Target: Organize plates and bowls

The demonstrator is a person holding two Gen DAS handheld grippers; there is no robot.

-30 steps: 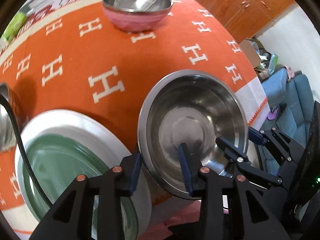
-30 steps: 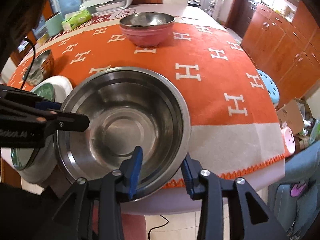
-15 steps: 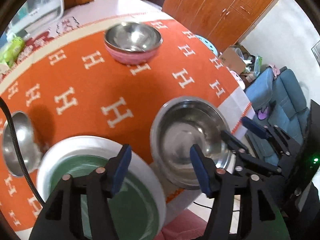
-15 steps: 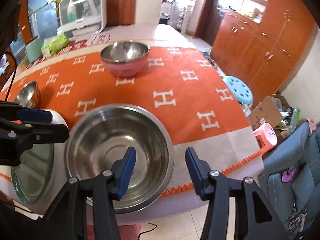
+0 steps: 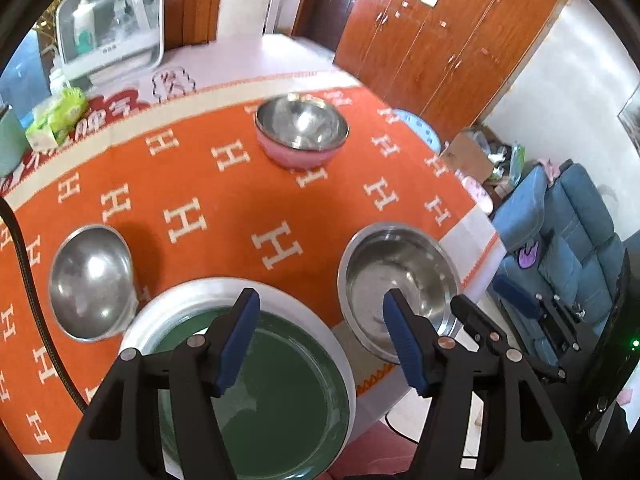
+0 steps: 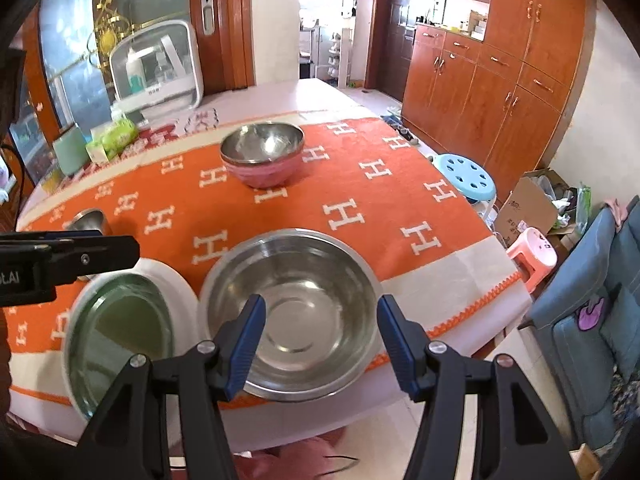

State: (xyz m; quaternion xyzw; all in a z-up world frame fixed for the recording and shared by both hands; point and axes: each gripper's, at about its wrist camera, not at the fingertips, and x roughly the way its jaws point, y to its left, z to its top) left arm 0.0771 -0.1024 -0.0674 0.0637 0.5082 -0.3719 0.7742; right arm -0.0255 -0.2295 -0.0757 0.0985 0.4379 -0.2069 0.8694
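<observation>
Large round stainless-steel bowl (image 6: 290,314) sits at table's near edge, 3 o'clock of green plate (image 5: 256,392). Left gripper (image 5: 320,338) spread, empty; right gripper (image 6: 320,344) opening, empty. Likely light, rigid, slippery: pinch rim.

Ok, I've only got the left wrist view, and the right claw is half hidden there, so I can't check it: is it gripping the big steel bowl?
Observer: No. The right claw is opening above the big steel bowl; its pads touch nothing.
Operator: And the bowl's near rim?
Observer: It sits right by the cloth's orange zigzag hem, at the table's edge.
</observation>
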